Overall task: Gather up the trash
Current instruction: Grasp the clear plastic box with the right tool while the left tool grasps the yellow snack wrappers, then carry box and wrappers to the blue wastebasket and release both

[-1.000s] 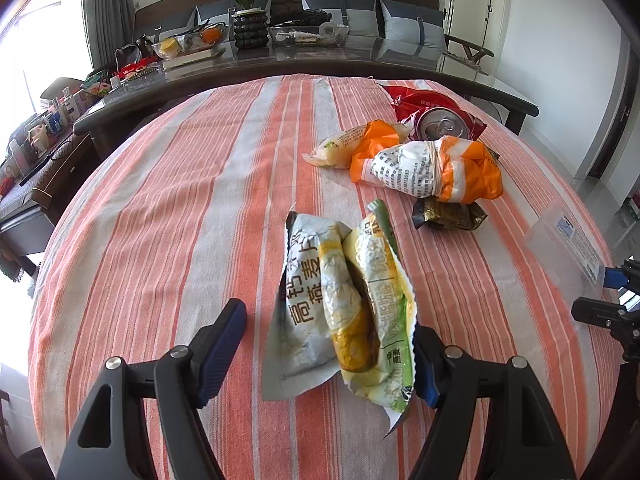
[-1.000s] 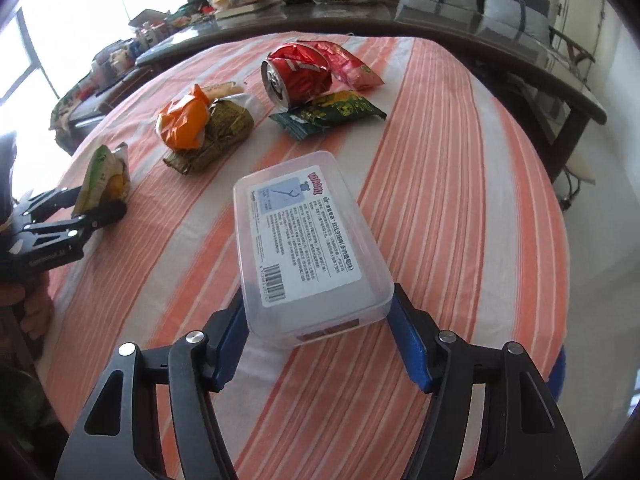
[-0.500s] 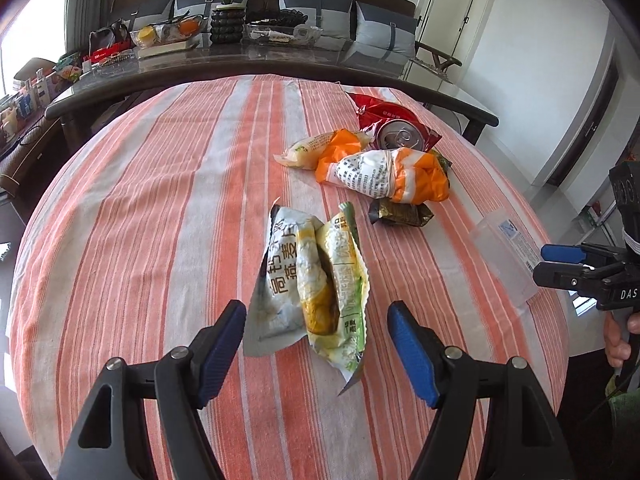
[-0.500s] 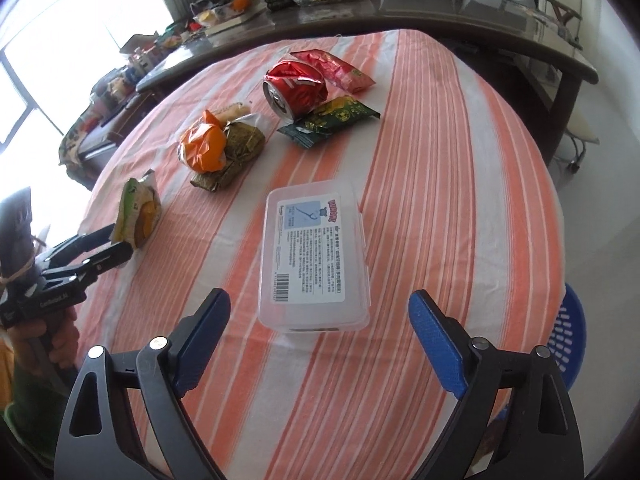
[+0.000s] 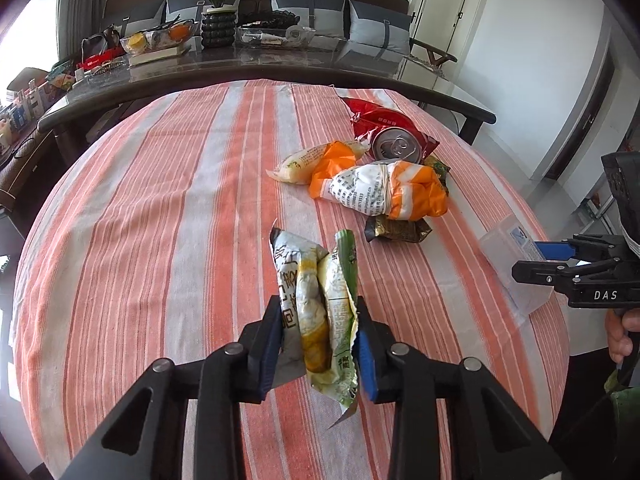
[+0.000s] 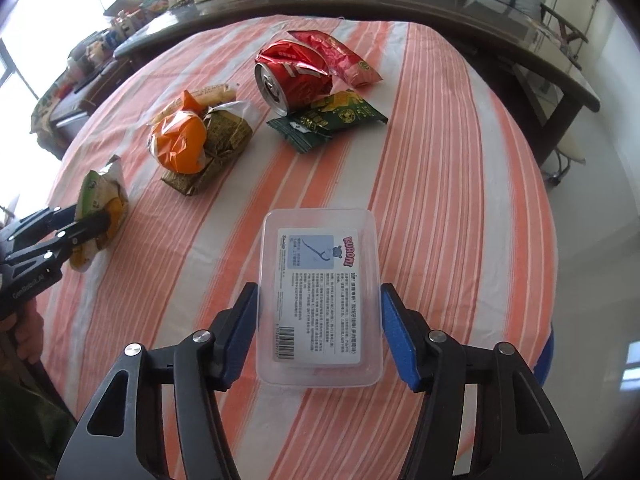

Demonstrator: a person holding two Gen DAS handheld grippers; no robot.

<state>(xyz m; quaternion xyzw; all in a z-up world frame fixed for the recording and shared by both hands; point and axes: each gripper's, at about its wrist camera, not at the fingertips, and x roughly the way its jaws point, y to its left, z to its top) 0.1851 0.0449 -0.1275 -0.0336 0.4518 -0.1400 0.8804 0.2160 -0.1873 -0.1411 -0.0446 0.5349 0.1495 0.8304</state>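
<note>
One can (image 6: pixel 294 78), one clear box (image 6: pixel 318 296), several wrappers on the striped cloth (image 5: pixel 160 208).
Left gripper (image 5: pixel 320 334), wide before, is closing on the green-white wrapper (image 5: pixel 316 304); right gripper (image 6: pixel 318 330) is closing around the box, barely touching.

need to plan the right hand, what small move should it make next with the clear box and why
Probably finish closing the right tongs on the clear plastic box, then lift. They are closing; the box lies between the pads on the striped tablecloth, and a sliver of gap still shows on the right side. The left tongs already pinch a crumpled snack wrapper.
</note>
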